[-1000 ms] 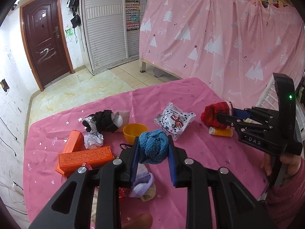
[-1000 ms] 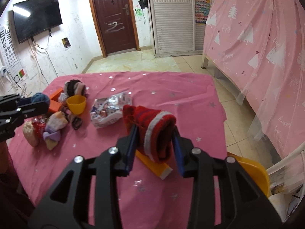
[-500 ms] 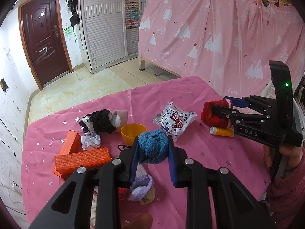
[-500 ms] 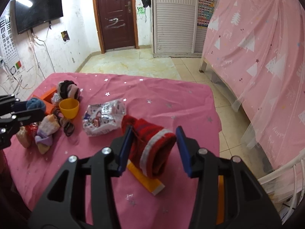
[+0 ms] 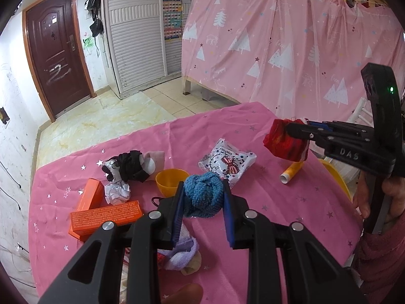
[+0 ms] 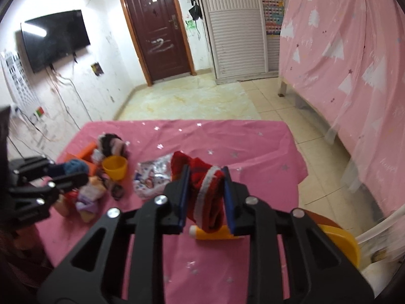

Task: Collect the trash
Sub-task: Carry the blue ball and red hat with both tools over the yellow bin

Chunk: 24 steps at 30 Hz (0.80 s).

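Note:
My left gripper [image 5: 202, 185] is shut on a blue knitted ball [image 5: 203, 197], held over the near middle of the pink table [image 5: 273, 202]. My right gripper [image 6: 206, 171] has its jaws closing on a red sock with a white band [image 6: 200, 174]; the pads press its sides and it hangs just above the table. The left wrist view shows that red sock [image 5: 283, 144] at the right, raised off the cloth. A yellow tube [image 6: 215, 233] lies under it. A crumpled white paper [image 5: 117, 193] and a printed tissue pack [image 5: 226, 160] lie on the table.
A yellow cup [image 5: 170, 181], two orange boxes [image 5: 106, 216], a black-and-white sock bundle [image 5: 129, 168] and purple socks [image 5: 181, 255] crowd the table's left half. A yellow bin [image 6: 339, 240] stands off the table's right edge. A pink curtain [image 6: 341, 63] hangs beyond.
The right gripper widened briefly, then closed on the red sock and raised it, baring the yellow tube. The left gripper kept still with the blue ball.

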Motion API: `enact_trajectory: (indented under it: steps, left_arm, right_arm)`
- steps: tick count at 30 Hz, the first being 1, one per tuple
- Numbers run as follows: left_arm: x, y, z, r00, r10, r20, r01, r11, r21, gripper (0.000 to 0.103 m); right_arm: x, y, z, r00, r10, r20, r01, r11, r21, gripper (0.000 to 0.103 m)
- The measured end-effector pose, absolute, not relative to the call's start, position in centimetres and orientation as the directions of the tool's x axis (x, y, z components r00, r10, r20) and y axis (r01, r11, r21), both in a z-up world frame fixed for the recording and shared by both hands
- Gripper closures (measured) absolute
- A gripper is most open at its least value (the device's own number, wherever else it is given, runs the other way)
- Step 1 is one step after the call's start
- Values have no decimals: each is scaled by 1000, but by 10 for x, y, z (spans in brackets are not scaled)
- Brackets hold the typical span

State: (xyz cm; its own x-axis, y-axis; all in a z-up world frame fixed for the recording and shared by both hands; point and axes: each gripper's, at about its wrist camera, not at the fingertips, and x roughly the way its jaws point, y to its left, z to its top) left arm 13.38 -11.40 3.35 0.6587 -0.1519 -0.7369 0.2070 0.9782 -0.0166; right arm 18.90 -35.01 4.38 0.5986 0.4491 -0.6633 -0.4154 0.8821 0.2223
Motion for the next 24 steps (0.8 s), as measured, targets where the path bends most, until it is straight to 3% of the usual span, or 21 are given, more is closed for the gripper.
enact_trajectory:
  steps: [3,12,24]
  left_arm:
    - [133,-116,35,660,-155,-735,212,977,-16,82]
    - [133,-127,42,659,-168,-733,233,972,-13,82]
    - [147,-187,51,635,-238,-735,342,940,-9,82]
  right_arm:
    - [191,-353,45,569,494,-657,-420,862,285,80]
    - [184,-366,68,617,492,-614,-410,867,282,80]
    - [173,-420,74,701,384,-601,-297,923,244,80]
